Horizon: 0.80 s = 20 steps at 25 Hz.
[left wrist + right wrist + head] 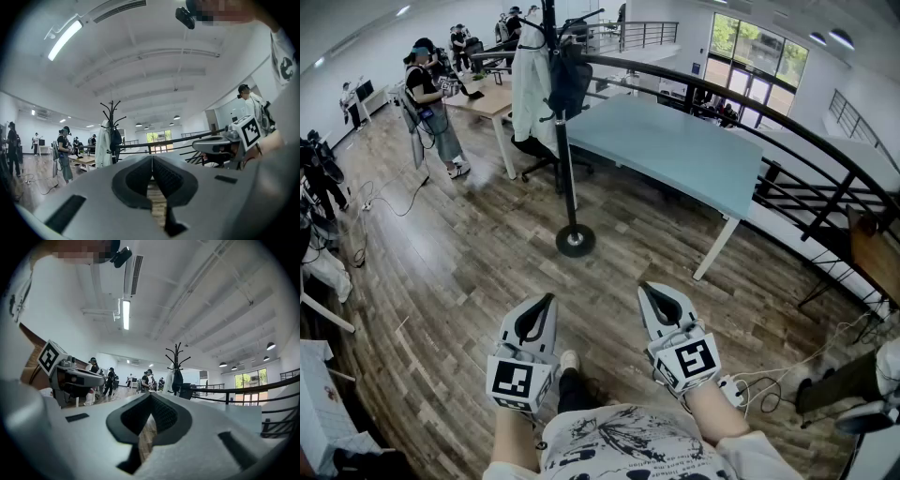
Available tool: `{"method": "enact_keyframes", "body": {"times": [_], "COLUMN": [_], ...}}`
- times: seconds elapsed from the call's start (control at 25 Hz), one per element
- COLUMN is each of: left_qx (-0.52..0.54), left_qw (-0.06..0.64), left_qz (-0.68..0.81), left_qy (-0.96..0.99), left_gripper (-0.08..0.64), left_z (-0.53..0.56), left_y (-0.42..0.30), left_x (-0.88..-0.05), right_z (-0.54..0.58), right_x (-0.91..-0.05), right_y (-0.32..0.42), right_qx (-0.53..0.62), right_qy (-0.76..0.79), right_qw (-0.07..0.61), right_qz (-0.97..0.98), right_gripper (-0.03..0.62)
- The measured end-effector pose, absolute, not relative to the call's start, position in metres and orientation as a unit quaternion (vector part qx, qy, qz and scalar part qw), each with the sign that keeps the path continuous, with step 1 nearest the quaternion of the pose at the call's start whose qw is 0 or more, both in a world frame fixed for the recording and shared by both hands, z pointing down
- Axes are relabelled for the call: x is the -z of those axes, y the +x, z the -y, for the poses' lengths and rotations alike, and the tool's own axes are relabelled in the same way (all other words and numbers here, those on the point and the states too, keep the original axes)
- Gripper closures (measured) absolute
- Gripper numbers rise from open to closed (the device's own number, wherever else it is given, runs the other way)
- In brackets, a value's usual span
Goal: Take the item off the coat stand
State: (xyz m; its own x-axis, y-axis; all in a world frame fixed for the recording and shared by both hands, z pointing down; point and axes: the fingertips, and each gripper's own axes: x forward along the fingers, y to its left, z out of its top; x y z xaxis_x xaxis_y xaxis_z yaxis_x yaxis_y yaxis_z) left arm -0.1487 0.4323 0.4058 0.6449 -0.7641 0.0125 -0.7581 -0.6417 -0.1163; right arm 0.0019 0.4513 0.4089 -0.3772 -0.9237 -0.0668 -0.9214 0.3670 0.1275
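Note:
A black coat stand (565, 141) rises from a round base on the wooden floor, a few steps ahead of me. A white garment (531, 89) and a dark bag (574, 82) hang on it. The left gripper view shows the stand (111, 126) far off to the left, the right gripper view shows the stand (176, 363) just right of centre. My left gripper (546, 300) and right gripper (648, 291) are held low and close to my body, both shut with nothing between the jaws.
A long pale-blue table (675, 150) stands right of the stand. A black railing (787, 131) curves along the right. Several people (431, 94) stand by desks at the far left, with cables on the floor. Open wooden floor lies between me and the stand.

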Motion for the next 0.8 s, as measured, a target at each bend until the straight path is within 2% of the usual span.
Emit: {"method": "enact_keyframes", "body": {"times": [0.44,0.8], "left_qx": [0.027,0.065], "left_qw": [0.045,0.017], "left_qz": [-0.423,-0.409], "left_qy": [-0.904,-0.910], "left_gripper": [0.555,0.555], "left_z": [-0.424,-0.367], "left_y": [-0.150,-0.151], "left_x": [-0.404,-0.439], "right_z": [-0.446,-0.378], "right_x": [-0.416,-0.451], "right_y": [0.007,0.019], "right_qx": [0.070,0.045], "right_qy": [0.554,0.570], "right_qw": [0.025,0.062], "right_qz": [0.829,0.818], "right_gripper": [0.600,0.598]}}
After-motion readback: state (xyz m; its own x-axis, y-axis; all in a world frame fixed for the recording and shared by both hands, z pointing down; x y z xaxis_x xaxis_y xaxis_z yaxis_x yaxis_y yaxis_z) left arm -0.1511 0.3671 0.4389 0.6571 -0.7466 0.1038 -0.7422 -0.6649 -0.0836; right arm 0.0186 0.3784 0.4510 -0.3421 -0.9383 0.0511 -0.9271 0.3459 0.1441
